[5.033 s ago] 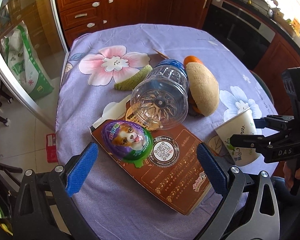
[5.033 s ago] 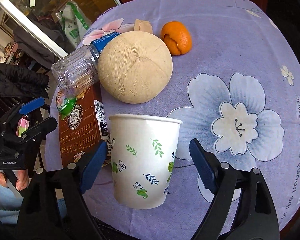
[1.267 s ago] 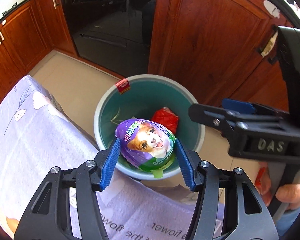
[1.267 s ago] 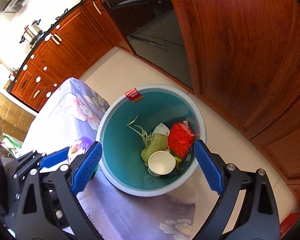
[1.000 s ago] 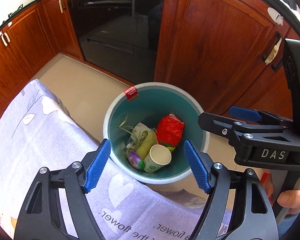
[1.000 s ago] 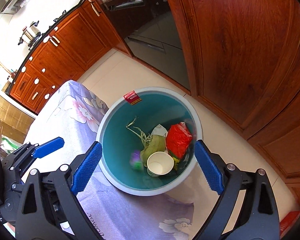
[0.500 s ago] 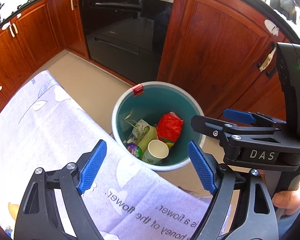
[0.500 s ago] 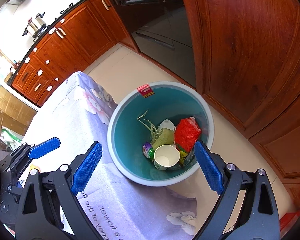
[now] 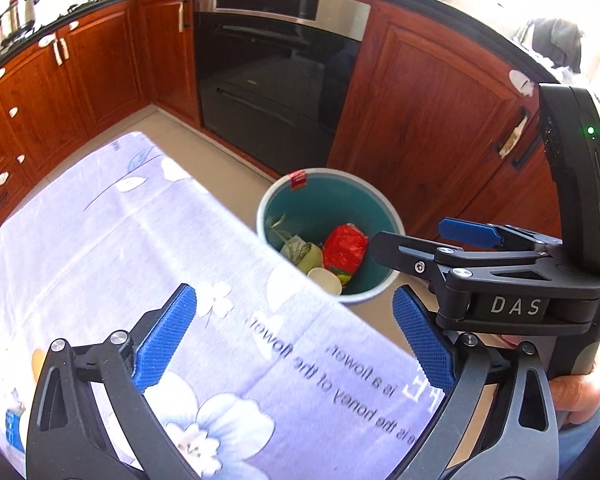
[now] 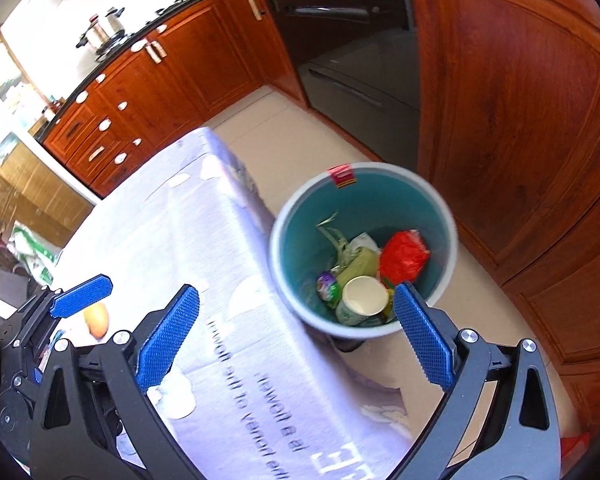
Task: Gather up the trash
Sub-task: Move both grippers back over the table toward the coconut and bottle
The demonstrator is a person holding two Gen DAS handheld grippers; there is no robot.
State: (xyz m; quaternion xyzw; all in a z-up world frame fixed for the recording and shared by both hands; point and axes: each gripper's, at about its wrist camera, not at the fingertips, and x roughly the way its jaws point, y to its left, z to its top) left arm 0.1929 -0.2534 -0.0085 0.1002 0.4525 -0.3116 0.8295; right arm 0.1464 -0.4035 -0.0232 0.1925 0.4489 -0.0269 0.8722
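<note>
Since half a second ago both grippers have drawn back from the bin toward the table.

Left wrist view: left gripper (image 9: 296,334) spread wide, empty, above the tablecloth (image 9: 100,248); the bin (image 9: 384,210) holds a paper cup (image 9: 326,280).

Right wrist view: right gripper (image 10: 296,334) also wide open, empty. An orange (image 10: 97,319) remains on the table; probably firm, light and prone to rolling, so grip across its middle.

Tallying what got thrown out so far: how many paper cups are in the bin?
1. A single paper cup lies in the teal bin, at the side nearest the camera, beside the red wrapper. More could be buried under the other trash.
</note>
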